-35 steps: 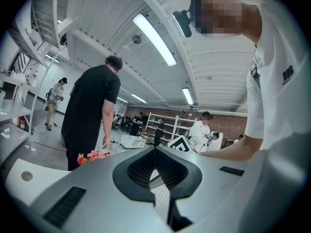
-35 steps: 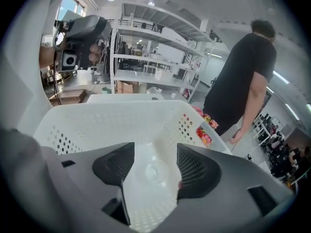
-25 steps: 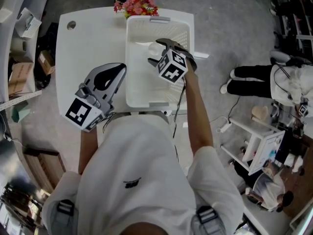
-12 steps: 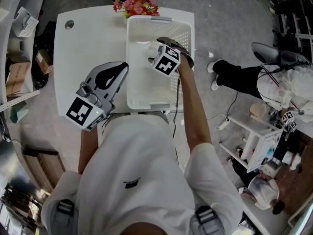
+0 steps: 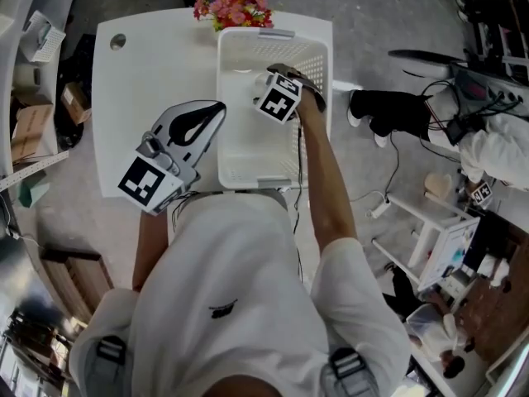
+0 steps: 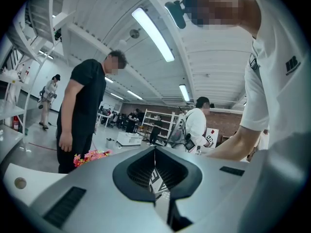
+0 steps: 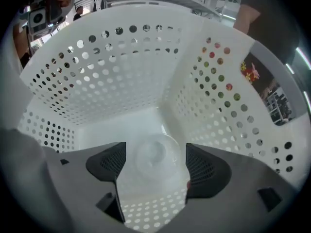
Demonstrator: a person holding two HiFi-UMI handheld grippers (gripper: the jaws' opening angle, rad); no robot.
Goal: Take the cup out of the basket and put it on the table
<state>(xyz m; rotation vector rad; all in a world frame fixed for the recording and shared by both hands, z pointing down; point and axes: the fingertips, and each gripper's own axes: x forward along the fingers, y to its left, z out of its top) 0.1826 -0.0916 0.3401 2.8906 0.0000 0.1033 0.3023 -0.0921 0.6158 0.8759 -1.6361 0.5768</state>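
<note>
Clear round plastic cup (image 7: 155,155) straight ahead of the right tool (image 7: 151,165), jaws spread.
We find the cup on the floor of the white perforated plastic basket (image 7: 121,67), centred in the gap between the right tool's two pads. It is seen end-on, so its long axis runs along the tool's own pointing line. The jaws have just been opening and stand wide, one to each side of the cup, neither pressing it as far as we can judge. The left tool (image 5: 213,110), jaws pressed together on nothing, hangs outside the basket over the white tabletop (image 5: 149,73), farther from the cup. We judge that the pick belongs to the right tool.
</note>
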